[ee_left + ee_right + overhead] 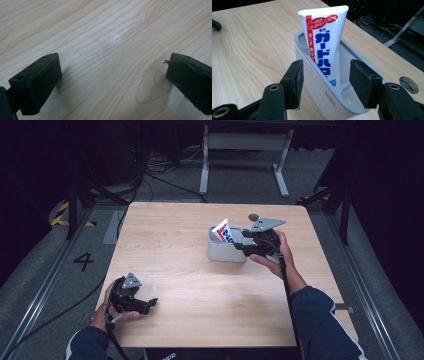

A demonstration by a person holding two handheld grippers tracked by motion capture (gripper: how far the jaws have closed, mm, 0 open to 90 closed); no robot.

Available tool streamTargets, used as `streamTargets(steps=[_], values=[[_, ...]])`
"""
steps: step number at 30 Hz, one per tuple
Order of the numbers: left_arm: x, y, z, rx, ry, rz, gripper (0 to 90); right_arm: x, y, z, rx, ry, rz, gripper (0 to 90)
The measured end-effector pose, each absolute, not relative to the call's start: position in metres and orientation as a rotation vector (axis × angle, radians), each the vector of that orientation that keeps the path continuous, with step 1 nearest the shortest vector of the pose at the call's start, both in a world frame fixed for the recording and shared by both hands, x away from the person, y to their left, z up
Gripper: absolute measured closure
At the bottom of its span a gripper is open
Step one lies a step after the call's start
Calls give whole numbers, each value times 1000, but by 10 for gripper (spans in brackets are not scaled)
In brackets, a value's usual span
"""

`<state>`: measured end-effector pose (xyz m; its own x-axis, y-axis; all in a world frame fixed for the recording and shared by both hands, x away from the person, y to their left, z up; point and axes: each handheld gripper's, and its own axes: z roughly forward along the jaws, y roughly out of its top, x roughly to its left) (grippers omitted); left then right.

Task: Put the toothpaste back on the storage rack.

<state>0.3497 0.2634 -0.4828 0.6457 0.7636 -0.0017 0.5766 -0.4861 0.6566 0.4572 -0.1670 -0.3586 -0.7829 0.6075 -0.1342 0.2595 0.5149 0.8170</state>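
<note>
Right gripper view: right gripper (324, 82) released, jaws apart around holder (317, 90); toothpaste tube (325, 47) ahead leans inside, probably deposited.

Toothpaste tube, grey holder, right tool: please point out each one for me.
Toothpaste tube (325, 47): right gripper view, on its printed front.
Grey holder (317, 85): right gripper view, on its near outer wall.
Right tool (250, 244): high view, between its jaws.

One toothpaste tube (325, 47), one grey holder (317, 87), one wooden worktop (190, 290), and two hand-held grippers: left gripper (150, 303), right gripper (240, 246).
</note>
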Motion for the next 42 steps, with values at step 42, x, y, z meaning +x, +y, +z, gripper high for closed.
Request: streamTargets(steps=[42], values=[[349,263,-483,2230,1048,377,6,405,-245,-379,752,2323,995,295]])
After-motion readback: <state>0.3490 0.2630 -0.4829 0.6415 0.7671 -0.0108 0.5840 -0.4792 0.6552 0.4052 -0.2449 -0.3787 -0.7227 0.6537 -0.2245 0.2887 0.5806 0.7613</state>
